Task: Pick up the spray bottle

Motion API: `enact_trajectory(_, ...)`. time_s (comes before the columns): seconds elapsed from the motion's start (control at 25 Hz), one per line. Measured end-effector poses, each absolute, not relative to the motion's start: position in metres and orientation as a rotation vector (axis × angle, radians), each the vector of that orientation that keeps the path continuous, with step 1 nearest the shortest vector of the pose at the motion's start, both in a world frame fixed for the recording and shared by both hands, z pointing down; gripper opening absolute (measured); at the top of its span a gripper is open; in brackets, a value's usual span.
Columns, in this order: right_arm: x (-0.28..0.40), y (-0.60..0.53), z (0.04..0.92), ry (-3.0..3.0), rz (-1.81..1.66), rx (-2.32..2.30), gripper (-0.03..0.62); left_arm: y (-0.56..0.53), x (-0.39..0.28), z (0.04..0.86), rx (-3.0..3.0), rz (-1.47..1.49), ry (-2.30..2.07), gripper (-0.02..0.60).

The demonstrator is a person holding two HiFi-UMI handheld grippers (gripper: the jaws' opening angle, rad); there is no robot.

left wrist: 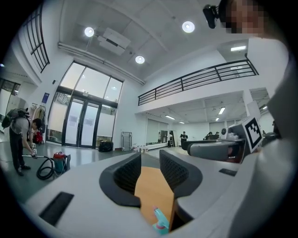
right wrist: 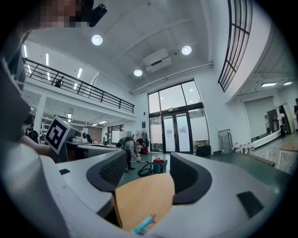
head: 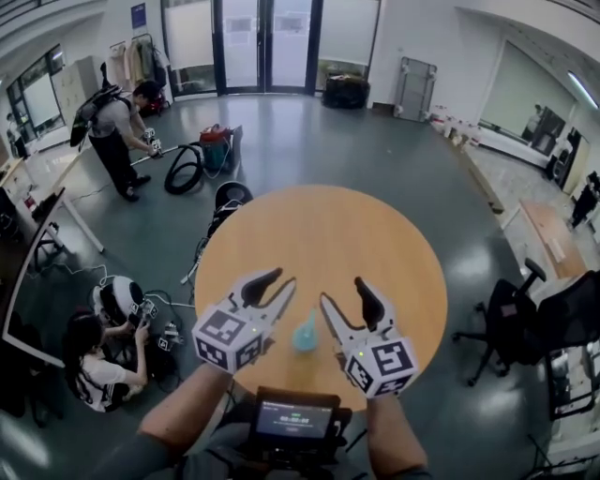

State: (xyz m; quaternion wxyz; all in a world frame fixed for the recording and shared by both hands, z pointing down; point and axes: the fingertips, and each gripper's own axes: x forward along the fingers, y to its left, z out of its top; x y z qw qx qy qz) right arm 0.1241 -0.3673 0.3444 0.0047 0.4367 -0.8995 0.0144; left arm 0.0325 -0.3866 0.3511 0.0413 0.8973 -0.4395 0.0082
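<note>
Small screen [head: 292, 419] nearest, at chest between forearms. Round wooden desk [head: 319, 225] ahead. Left hand-held gripper [head: 277, 283] and right hand-held gripper [head: 342, 292] side by side over desk's near part, both with jaws apart, nothing clamped. Blue-green spray bottle [head: 305, 335] on desk between them, just beside right one.

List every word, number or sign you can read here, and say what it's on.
No text reads clearly.
Device screen: a row of light characters, too blurred to read.
Blue wall sign beside the glass doors: too small to read.
Marker cubes: black-and-white square patterns, no words.
Spray bottle: no label visible.
</note>
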Motion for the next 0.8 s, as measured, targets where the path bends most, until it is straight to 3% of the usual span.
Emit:
enact_trajectory(0.52, 0.088, -0.376, 0.436, -2.703, 0.254, 1.302, 0.403, -0.409, -0.001, 0.427, 2.682, 0.108, -1.228, 0.166)
enact_trajectory(0.8, 0.087, -0.369, 0.497, -2.634, 0.367, 1.289, 0.414, -0.408, 0.000, 0.479, 2.635, 0.180, -1.157, 0.184)
